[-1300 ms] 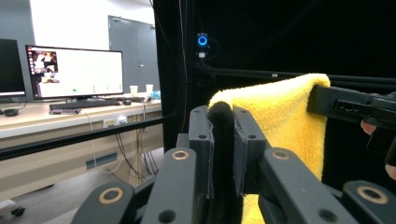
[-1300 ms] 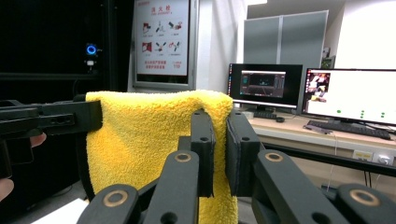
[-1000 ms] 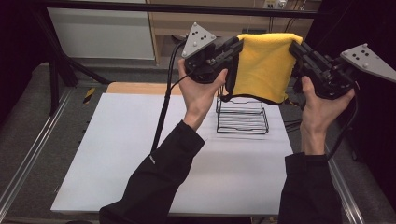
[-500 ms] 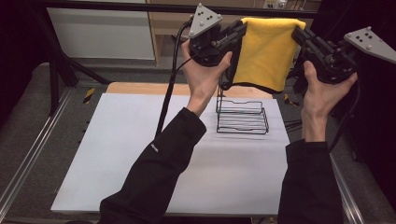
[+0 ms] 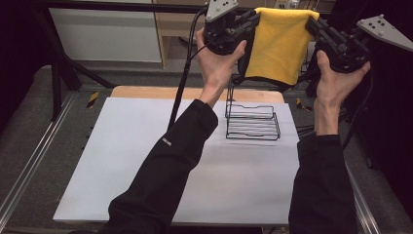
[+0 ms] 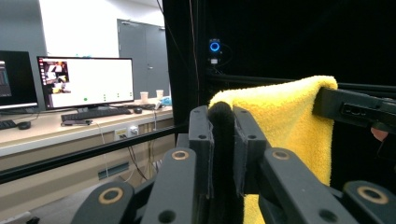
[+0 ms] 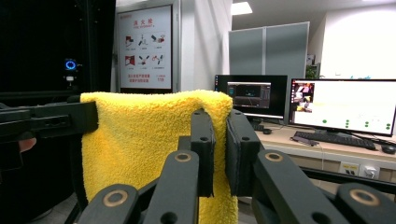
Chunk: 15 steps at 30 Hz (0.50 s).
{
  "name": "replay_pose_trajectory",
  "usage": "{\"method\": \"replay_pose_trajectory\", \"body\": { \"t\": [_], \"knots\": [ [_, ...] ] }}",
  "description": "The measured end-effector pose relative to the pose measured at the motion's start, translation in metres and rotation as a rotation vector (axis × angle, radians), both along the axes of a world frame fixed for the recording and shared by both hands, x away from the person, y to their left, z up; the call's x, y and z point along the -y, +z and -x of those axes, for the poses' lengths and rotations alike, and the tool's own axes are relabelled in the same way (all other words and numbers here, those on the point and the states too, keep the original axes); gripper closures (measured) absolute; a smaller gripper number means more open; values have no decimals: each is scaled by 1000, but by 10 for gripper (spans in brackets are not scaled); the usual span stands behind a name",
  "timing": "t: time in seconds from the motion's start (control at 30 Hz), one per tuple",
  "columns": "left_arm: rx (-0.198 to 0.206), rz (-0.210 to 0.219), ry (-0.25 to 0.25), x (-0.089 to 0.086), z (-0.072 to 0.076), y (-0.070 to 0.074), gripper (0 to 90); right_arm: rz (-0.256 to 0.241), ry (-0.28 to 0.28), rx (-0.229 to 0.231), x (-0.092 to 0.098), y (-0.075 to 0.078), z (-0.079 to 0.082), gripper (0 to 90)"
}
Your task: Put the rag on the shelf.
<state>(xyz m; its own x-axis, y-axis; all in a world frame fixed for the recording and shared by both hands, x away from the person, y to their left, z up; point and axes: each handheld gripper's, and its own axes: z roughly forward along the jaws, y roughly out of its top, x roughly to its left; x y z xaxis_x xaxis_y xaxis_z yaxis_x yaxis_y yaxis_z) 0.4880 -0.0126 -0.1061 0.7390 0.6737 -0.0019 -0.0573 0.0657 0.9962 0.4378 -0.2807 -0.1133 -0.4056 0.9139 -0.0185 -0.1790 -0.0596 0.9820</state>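
A yellow towel (image 5: 280, 44) with a dark trim hangs spread high above the far end of the table, held by its two upper corners. My left gripper (image 5: 254, 19) is shut on the left corner, my right gripper (image 5: 311, 24) on the right corner. In the left gripper view the jaws pinch the towel's dark edge (image 6: 220, 116), and the towel (image 6: 294, 121) stretches off to the other gripper. From the right gripper view, the towel (image 7: 140, 135) is clamped between the jaws at its top corner. A black wire rack (image 5: 252, 122) stands on the white table (image 5: 146, 161) below the towel.
A wooden strip (image 5: 146, 92) runs along the table's far edge. Metal rails (image 5: 29, 165) flank the table on both sides. Behind it stand desks with lit monitors (image 6: 86, 83) and keyboards. Cables trail from both grippers.
Both grippers have risen and moved farther away, lifting the stretched towel higher above the rack. The rack has stayed in place.
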Motion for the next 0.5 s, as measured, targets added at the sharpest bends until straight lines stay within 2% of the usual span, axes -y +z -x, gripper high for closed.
{"method": "replay_pose_trajectory", "body": {
  "t": [0.23, 0.5],
  "knots": [
    [2, -33, 18, 3, -16, -9, 797, 7, -4, -20, 3, -5, -20, 835],
    [-13, -54, 26, 1, -28, -22, 798, 10, 8, -47, 3, -21, -40, 835]
  ]
}}
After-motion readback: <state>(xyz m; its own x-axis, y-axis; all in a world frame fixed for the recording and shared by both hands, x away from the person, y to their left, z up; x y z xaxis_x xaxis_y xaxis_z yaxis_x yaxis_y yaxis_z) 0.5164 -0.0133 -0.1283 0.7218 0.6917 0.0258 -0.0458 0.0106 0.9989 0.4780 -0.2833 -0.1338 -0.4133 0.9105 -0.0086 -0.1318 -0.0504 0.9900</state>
